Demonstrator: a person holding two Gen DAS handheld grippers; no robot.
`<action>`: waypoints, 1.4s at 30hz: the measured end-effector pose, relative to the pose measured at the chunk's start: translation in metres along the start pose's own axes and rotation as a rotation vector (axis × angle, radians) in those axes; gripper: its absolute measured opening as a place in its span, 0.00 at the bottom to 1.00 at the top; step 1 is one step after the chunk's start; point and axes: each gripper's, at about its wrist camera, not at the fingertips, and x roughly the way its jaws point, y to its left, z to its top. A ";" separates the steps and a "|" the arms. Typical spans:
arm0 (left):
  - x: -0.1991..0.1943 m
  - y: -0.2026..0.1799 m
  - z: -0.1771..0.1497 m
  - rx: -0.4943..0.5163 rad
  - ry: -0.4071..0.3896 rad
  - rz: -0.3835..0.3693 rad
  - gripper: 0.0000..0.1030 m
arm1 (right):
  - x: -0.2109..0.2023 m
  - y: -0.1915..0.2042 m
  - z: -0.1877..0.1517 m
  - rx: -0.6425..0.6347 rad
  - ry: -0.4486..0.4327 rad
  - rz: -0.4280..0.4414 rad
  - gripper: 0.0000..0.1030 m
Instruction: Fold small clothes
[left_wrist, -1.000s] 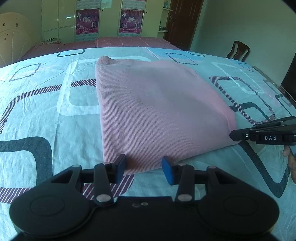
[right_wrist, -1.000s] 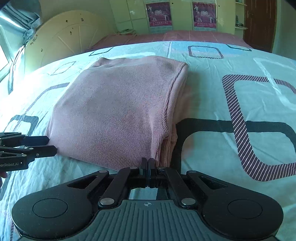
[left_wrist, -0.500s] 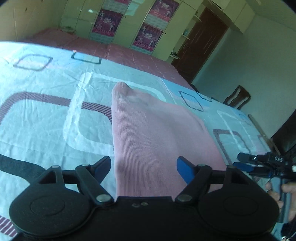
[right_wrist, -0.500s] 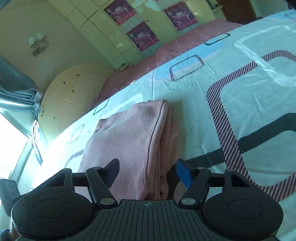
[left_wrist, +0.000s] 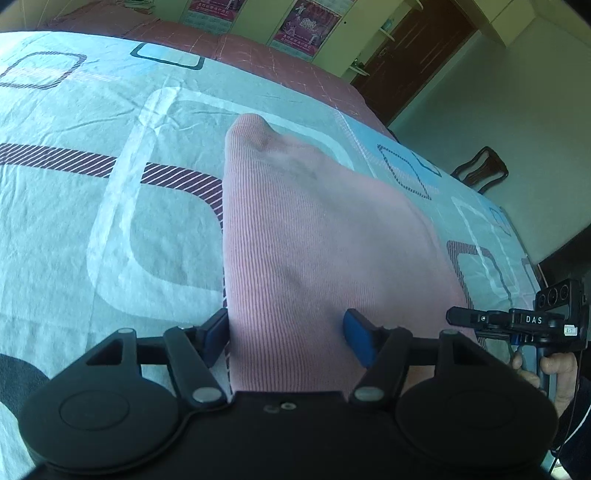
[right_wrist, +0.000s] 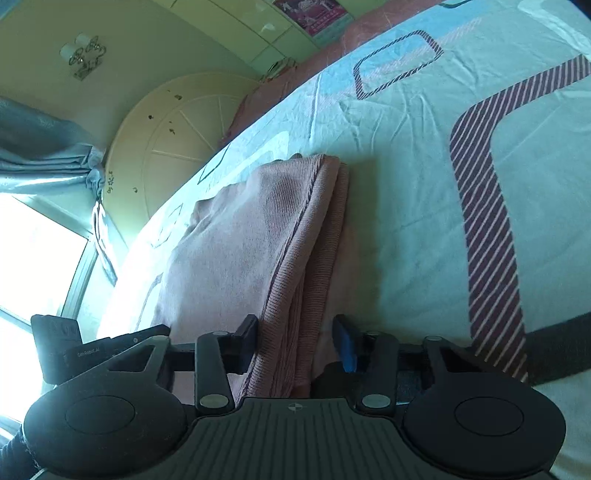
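While the folded pink knit garment lies flat on the patterned bedsheet, you have brought both grippers to its near end, one at each side. Your left gripper straddles the left near edge of the cloth, its jaws closing with fabric between the blue pads but not yet clenched on it. Your right gripper straddles the stacked layers along the garment's right edge; its jaws are closing too, and the pads still stand apart from the knit. In the left wrist view your right hand grips its handle beside the garment. A dark wooden chair stands beyond the bed's far corner.
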 end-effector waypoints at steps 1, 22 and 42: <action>0.002 -0.002 0.001 0.002 0.005 0.005 0.63 | 0.005 0.000 0.002 0.010 0.002 0.015 0.34; 0.007 0.004 0.005 0.000 0.016 -0.025 0.64 | 0.014 0.031 -0.004 -0.110 0.002 -0.080 0.34; 0.009 0.008 0.012 -0.013 0.045 -0.052 0.62 | 0.008 -0.007 0.002 0.175 -0.065 0.037 0.45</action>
